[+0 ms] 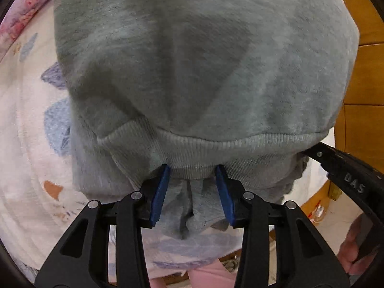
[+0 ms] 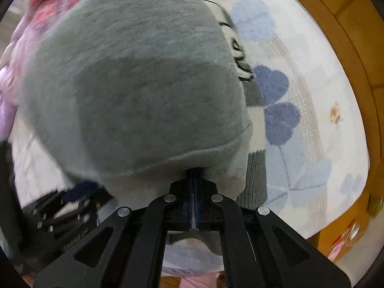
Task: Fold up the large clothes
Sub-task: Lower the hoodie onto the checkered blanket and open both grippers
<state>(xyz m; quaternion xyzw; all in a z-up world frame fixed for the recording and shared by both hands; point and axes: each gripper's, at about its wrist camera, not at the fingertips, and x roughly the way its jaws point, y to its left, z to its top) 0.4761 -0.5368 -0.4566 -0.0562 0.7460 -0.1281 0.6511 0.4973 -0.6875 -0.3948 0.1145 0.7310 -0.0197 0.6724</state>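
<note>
The left tongs (image 1: 193,193) are matte black linkage arms with triangular cut-outs, round silver pivot pins and blue pads (image 1: 160,193). The right tongs (image 2: 194,192) share that black frame and silver pins; seen at four o'clock in the left wrist view, their body bears pale raised letters "DAS".

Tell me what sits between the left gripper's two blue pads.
In the left wrist view, the grey sweatshirt's ribbed hem and bunched fabric fill the gap between the left gripper's blue pads, with the bedsheet below.

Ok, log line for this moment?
stage: fold in progress | left gripper: gripping sweater hem | right gripper: shut on hem | surface: floral bedsheet
</note>
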